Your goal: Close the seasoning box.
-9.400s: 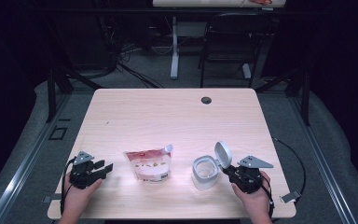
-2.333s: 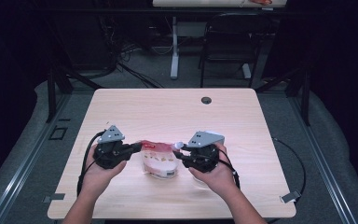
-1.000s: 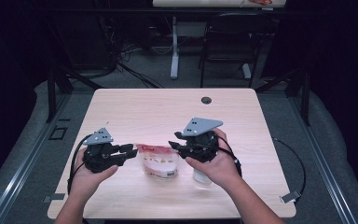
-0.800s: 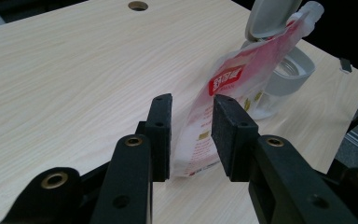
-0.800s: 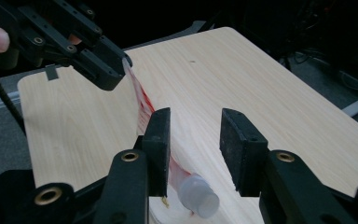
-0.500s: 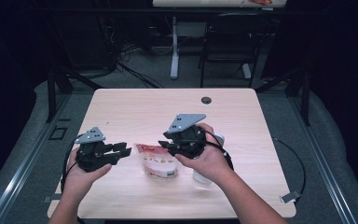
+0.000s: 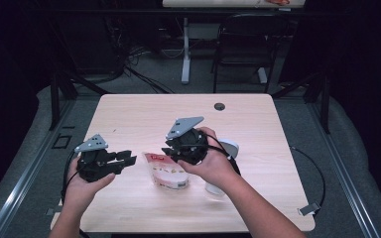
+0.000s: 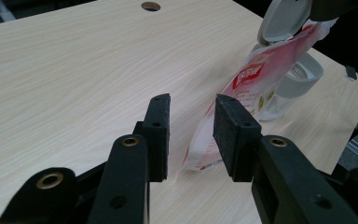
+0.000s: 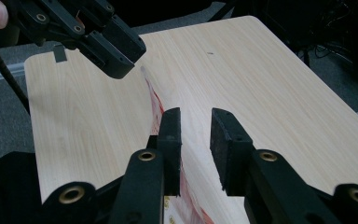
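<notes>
Left gripper [image 8: 191, 135]: jaws partly spread, nothing pinched, pouch [image 8: 242, 98] just ahead, past the right jaw. Right gripper [image 9: 193, 135]: jaws just closing, now partly apart; pouch edge beside the left pad, contact not determinable. Pouch lying near the table's [image 7: 144, 114] front middle, between both tools. White flip-lid jar [image 7: 225, 148] just behind the right hand [image 7: 213, 166], partly hidden. Both hands low over the table, tools pointed inward towards each other.

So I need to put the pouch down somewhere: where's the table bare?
Bare: the far half of the table, up to the hole, and the right edge. Crowded: the near middle, with pouch, jar and both grippers.
</notes>
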Action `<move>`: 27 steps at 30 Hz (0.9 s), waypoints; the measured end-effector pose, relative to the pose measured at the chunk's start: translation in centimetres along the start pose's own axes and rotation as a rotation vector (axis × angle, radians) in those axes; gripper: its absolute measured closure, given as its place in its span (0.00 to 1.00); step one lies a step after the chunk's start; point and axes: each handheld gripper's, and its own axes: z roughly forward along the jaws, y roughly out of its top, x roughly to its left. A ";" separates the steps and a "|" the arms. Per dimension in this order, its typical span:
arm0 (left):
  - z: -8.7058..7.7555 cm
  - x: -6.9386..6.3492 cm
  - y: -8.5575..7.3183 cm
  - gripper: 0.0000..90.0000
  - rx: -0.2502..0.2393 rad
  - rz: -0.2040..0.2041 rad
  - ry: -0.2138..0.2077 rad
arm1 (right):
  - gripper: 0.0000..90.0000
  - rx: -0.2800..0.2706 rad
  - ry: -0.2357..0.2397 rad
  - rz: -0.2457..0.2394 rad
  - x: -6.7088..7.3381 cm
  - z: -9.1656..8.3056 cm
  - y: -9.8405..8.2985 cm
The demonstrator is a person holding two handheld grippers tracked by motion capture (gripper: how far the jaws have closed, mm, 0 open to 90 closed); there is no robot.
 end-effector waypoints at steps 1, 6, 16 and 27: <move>0.0 0.0 0.0 0.74 0.001 0.001 0.001 | 0.83 0.002 0.000 -0.001 0.1 0.1 0.1; -0.1 0.0 0.0 0.74 0.002 0.001 0.004 | 0.85 0.010 0.007 -0.019 0.4 0.4 0.6; -0.2 0.2 0.0 0.74 0.002 -0.002 0.006 | 0.85 0.030 0.028 -0.022 0.5 1.5 0.9; -0.2 0.4 -0.1 0.74 0.004 -0.009 0.006 | 0.85 0.031 0.064 -0.048 1.2 2.1 1.8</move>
